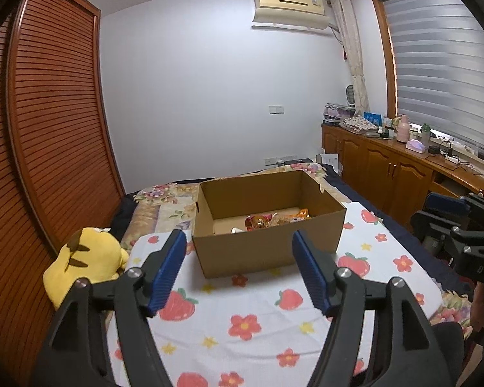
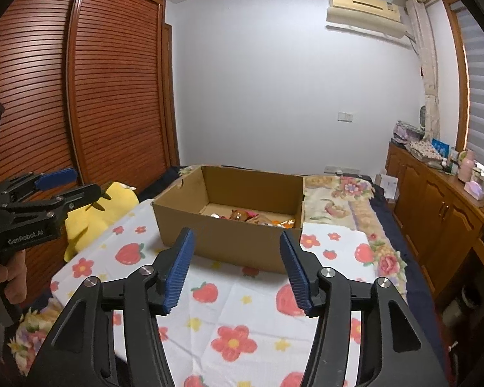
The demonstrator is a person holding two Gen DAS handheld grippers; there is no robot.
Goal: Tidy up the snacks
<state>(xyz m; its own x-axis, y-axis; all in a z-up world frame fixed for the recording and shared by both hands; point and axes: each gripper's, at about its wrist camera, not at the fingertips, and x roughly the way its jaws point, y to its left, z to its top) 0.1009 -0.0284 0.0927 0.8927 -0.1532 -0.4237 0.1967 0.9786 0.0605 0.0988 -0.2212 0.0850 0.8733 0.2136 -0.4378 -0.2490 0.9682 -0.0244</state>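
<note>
Strawberry-print white bedcloth (image 1: 258, 322) carries our open brown cardboard box (image 1: 267, 222), with crinkled orange-red snack packets (image 1: 276, 219) on its floor. We hold the left gripper (image 1: 238, 267) and right gripper (image 2: 235, 267) before it, jaws parted and empty.

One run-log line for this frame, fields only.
left gripper: open, empty | right gripper: open, empty | snacks: in cardboard box | box: on strawberry cloth

home bedroom: bed (image 1: 413, 245), slatted wardrobe (image 1: 55, 135).
</note>
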